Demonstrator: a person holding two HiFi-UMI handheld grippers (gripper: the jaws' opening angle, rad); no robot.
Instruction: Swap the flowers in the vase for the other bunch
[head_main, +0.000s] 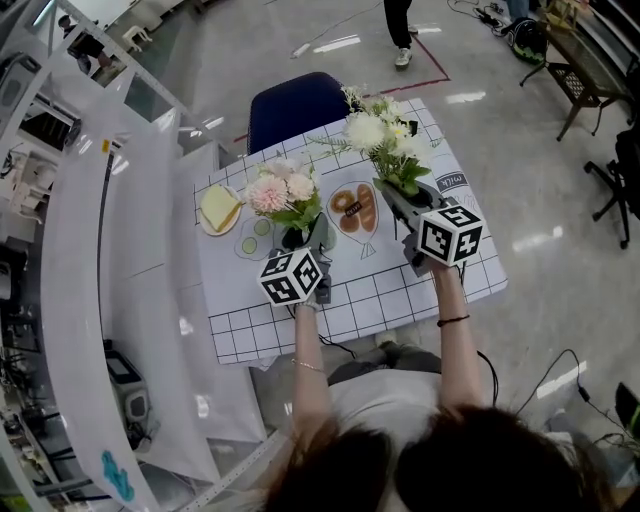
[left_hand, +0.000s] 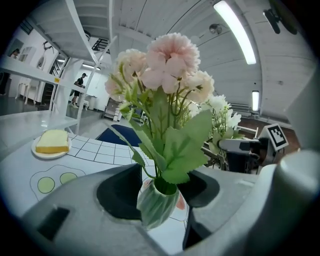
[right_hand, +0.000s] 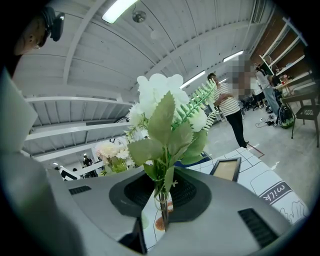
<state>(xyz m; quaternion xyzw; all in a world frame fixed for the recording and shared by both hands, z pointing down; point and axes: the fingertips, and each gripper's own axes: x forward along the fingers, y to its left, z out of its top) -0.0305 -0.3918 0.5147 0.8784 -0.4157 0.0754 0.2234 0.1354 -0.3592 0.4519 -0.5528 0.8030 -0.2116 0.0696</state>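
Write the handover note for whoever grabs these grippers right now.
Left gripper: shut on the vase over the table; the pink flowers stand in it.
Right gripper: shut on the stems of the white flowers, held up beside the vase.
Done: white bunch is out of the vase.
Left: unclear which bunch started in the vase; if pink, swap it for white.

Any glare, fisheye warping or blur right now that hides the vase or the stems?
Head view: sharp; ceiling-light glare streaks the glossy grey floor, none on the gridded white tablecloth. Left gripper view: heavy fisheye bend, dark corners, ribbed green vase readable. Right gripper view: same warp, bright ceiling strips, white flower bunch and stems clear.
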